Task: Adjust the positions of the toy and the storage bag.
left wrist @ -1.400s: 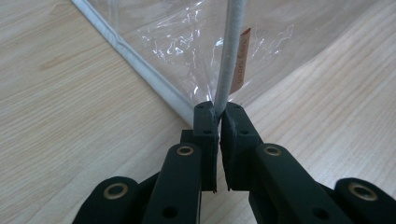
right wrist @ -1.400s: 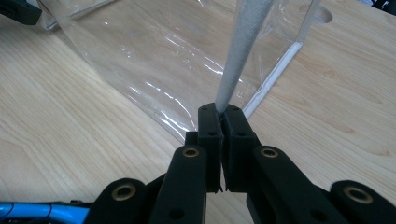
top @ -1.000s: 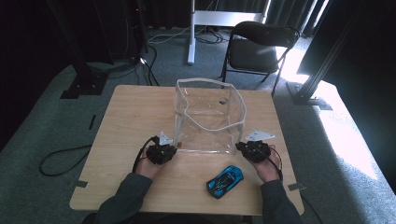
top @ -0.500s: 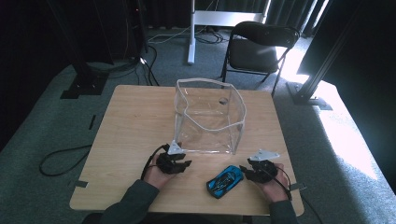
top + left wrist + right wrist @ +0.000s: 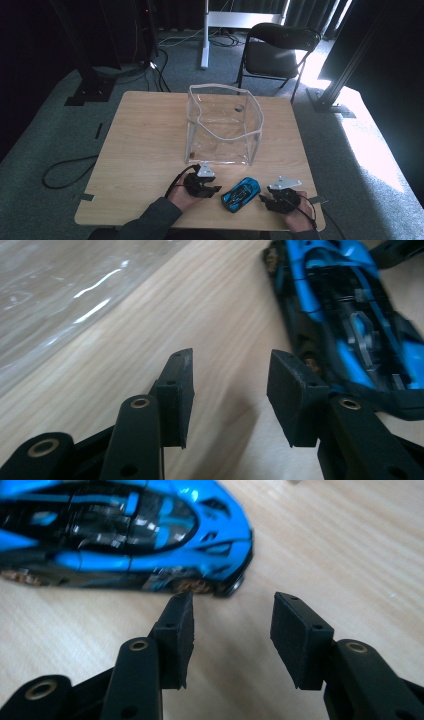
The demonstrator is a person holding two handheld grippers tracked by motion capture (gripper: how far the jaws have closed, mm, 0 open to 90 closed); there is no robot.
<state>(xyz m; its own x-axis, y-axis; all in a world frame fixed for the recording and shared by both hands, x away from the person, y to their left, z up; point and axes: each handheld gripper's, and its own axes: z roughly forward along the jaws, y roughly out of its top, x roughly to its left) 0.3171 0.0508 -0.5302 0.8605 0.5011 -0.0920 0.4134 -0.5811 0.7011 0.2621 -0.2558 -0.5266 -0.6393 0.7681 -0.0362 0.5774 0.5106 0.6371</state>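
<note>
- Left gripper (image 5: 230, 390): jaws stand apart with bare wood between them; they have just been opening further. Nothing is clamped.
- Right gripper (image 5: 232, 635): jaws stand apart over bare wood; they opened within the last moment. Nothing is clamped.
- Toy car (image 5: 241, 193): blue and black, resting on the worktop (image 5: 145, 150) between the two grippers, near the front edge.
- Left gripper view: the toy car (image 5: 350, 325) lies ahead and to the right of the jaws, close beside the right-hand jaw. Whether the jaw touches the car cannot be told; the jaw covers part of the car's side. The car's far end is cut off by the frame.
- Right gripper view: the toy car (image 5: 130, 535) lies ahead and to the left of the jaws, side-on, with a narrow strip of wood between its wheel and the nearer jaw. Its left end is cut off by the frame and slightly blurred.
- High view: the left gripper (image 5: 212, 189) sits just left of the car, the right gripper (image 5: 265, 200) just right of it; jaw tips are too small to judge here.
- Clear bag (image 5: 222, 125): upright and open-topped, standing behind the car and grippers, apart from them. In the left gripper view its corner (image 5: 65, 295) shows only as a glossy blur at upper left.
</note>
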